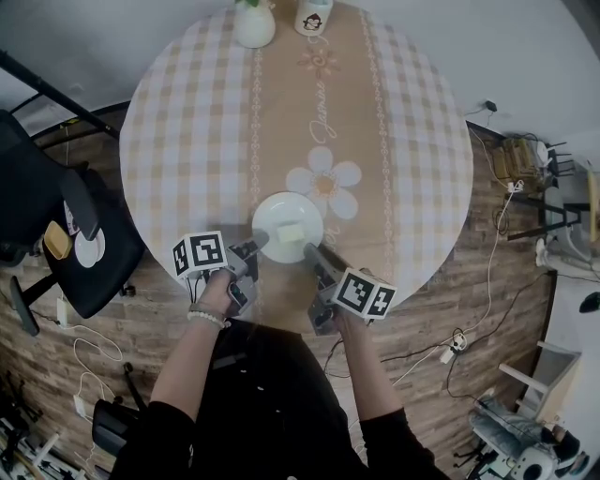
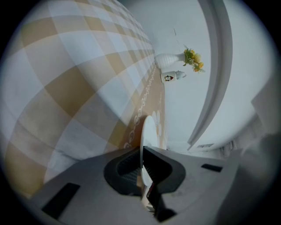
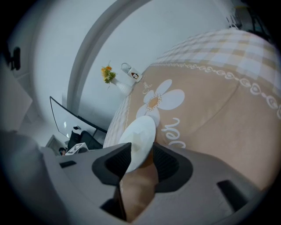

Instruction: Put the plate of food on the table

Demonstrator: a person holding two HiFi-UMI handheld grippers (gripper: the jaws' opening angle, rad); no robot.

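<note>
I am keeping the left gripper (image 1: 260,241) with its jaws pinching the near rim of the plate (image 1: 269,212), while the right gripper (image 1: 308,249) jaws are standing apart around that rim, not pressing. The plate, carrying a pale piece of food (image 1: 291,232), is sitting on the checked surface (image 1: 403,141) just below a daisy print (image 1: 330,178). A vase (image 1: 253,24) and a mug (image 1: 313,17) are standing at the far edge.

The jaws of the right gripper (image 3: 141,151) are seen standing apart, with the near rim of a white plate (image 3: 141,129) lying between them. The rim is not pressed, and tan cloth is seen in the gap beside it. A pale piece of food (image 3: 137,141) is carried on the plate. The plate is set near the near edge of the table (image 3: 210,101), on the tan middle band of a checked cloth, just before a printed daisy (image 3: 160,100). A white vase (image 3: 123,88) of yellow flowers and a mug (image 3: 132,74) are placed at the far edge.
</note>
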